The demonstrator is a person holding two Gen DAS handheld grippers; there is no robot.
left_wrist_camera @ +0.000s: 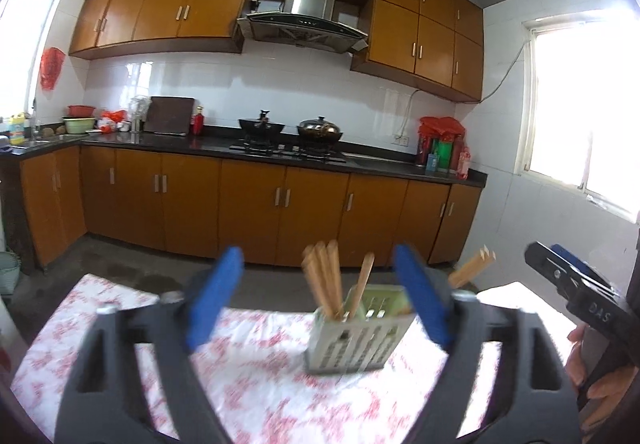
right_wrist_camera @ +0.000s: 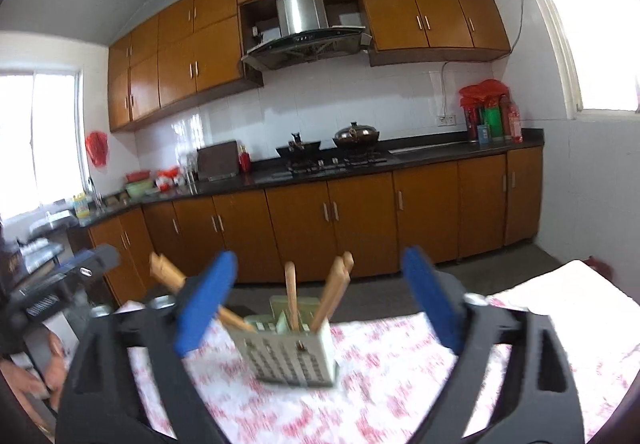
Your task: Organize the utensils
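Item 1, left claw [left_wrist_camera: 320, 308]: we hold it low over the near part of the counter [left_wrist_camera: 120, 308], which wears a red-and-white floral cloth. Its blue fingers [left_wrist_camera: 214, 296] are spread wide and carry nothing. It points level toward the kitchen wall, with the holder showing between its fingers, nearer the right one.

Item 2, utensil holder [left_wrist_camera: 356, 340]: a pale, perforated plastic caddy standing on the cloth toward the counter's middle, away from every edge we can see. We judge it light and easy to tip or slide if nudged; a steadying grip belongs on its upper rim or a flat wall.

Item 3, chopsticks [left_wrist_camera: 324, 276]: a bundle of wooden sticks upright in the holder's left compartment, one flatter wooden piece beside them, and more sticks [left_wrist_camera: 472, 268] leaning out to the right behind the claw's right finger. We judge them stiff, light and smooth, likely to roll or slip; best pinched across the upper shaft, several together.

Item 4, right claw [right_wrist_camera: 320, 308]: ours too, level, aimed at the holder from the counter's near right side. Blue fingers [right_wrist_camera: 206, 304] parted wide, nothing between them; in the right wrist view the holder sits centred in the gap, not touched. From the left wrist view only its black body shows, at the far right.
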